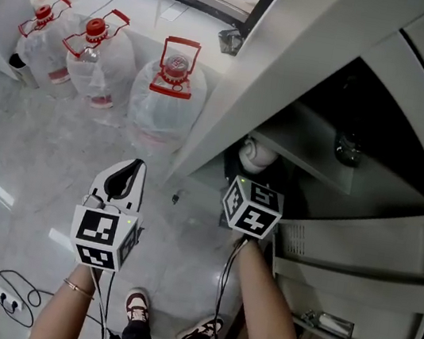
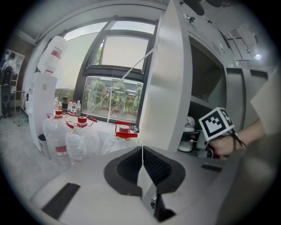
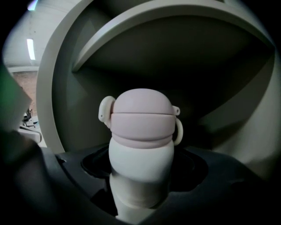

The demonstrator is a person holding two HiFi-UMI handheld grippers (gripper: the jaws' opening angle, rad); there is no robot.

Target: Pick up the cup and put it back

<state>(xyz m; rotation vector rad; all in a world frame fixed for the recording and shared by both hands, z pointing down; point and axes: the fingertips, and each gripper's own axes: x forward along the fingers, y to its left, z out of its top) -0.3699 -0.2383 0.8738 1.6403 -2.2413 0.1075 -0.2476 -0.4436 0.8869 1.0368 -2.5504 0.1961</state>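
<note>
Bright daylight from the window, dim cabinet interior, fisheye-warped dark edges, perhaps slight blur.

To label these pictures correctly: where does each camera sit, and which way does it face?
Head view: on the person's head, looking steeply down at floor, water jugs and open cabinet; shows both forearms, shoes, left hand-held gripper, right hand-held gripper.
Left gripper view: on that gripper, facing window; shut jaws, right hand.
Right gripper view: on that gripper, facing the cup gripped in its jaws, inside cabinet.
Shared: all three show the cup.
</note>
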